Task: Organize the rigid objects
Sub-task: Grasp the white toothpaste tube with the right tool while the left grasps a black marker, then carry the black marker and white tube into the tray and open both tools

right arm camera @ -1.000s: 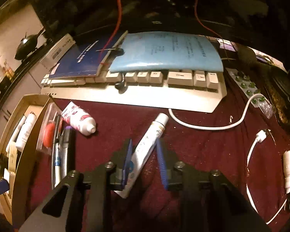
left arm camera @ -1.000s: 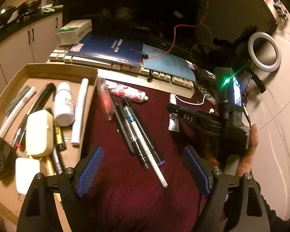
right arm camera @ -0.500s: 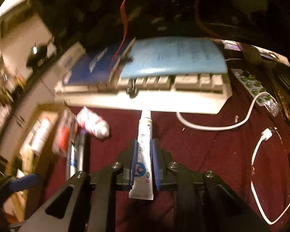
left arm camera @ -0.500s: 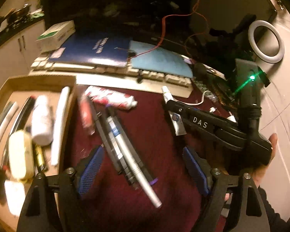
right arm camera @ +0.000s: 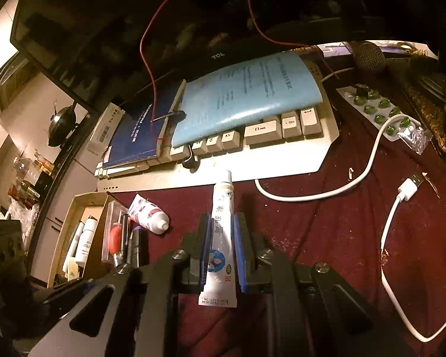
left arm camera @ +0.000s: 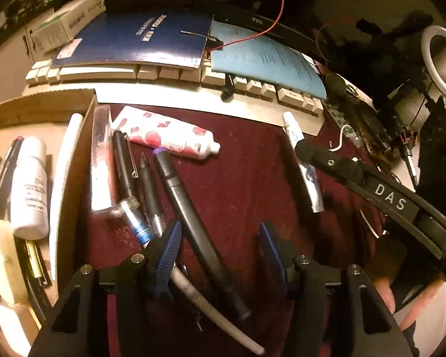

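Right wrist — tube (right arm camera: 221,235) cap-forward, lengthwise

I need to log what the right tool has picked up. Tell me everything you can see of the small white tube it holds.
The small white tube is a slim, soft-looking ointment tube with a white screw cap, dark printed characters, a blue round emblem and a flat crimped end. The right tool is shut on its lower body, cap pointing away towards the keyboard. It hangs above the dark red cloth.
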`<state>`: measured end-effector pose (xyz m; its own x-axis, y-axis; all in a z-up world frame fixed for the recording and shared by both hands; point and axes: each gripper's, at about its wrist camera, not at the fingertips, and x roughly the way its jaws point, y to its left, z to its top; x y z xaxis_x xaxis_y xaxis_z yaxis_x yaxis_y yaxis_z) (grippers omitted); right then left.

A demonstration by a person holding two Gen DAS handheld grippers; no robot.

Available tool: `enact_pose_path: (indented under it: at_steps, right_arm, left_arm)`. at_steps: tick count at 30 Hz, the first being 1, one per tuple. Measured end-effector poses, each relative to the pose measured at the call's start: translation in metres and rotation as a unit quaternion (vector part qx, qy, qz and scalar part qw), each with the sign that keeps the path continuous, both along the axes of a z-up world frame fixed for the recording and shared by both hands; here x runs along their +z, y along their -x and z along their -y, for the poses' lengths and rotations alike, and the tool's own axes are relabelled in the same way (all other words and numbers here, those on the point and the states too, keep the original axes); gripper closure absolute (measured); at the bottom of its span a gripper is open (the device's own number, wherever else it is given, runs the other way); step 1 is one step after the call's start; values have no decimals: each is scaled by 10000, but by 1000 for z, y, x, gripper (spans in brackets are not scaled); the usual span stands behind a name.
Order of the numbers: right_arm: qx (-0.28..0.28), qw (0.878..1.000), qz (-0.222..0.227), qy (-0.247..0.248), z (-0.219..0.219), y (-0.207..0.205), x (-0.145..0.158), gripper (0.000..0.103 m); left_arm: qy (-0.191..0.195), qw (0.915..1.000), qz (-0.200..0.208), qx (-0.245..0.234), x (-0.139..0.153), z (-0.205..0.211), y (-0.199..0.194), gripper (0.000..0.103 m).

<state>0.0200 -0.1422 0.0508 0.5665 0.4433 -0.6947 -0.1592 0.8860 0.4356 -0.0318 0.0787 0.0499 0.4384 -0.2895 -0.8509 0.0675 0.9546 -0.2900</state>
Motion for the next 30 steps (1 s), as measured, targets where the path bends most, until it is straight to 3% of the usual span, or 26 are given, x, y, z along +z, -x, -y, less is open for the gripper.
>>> enact_pose_path:
  at_steps: [3,4,5,6,7,11,16,17,20,22,30]
  right_arm:
    - [-22,10000,31,-14,0,2,1,88]
    - [-30,10000,35,-23,1,2,1,88]
    - [-37,10000,37,-23,1,2,1,88]
    - [-53,10000,41,-21,2,2,1,88]
    - [-67,10000,35,-26,3,1,0,89]
    - [-77,9999,-20,-78,5,0,-3,89]
    - [-4,9999,49,-150,3,1,-1,89]
    - [20,9998,83,-204,4,2,0,89]
    - [74,9993,272,-259,4,6,6,89]
    - [117,9989,420,-184,0,10,10,89]
    - [348,9923,1048,565,-29,28,22,89]
  left_arm:
    - [-260,9997,-42,-7,-4,11,-6,46]
    - [-355,9994,-19,-10,-5,13,-7,51]
    - [-550,9985,20,4,-5,16,-6,60]
    - [-695,9976,46,-30,-5,19,-4,78]
    - [-719,9972,71,-179,-5,21,1,82]
    - [-224,9990,105,-368,-9,21,20,87]
    - [-626,9963,368,-463,-11,33,23,88]
    - [-574,9964,379,-493,-11,33,25,88]
    - [73,9972,504,-539,-3,20,29,88]
    - [230,9972,556,-440,1,13,33,88]
    - [1032,9925,620,-211,20,-26,54,88]
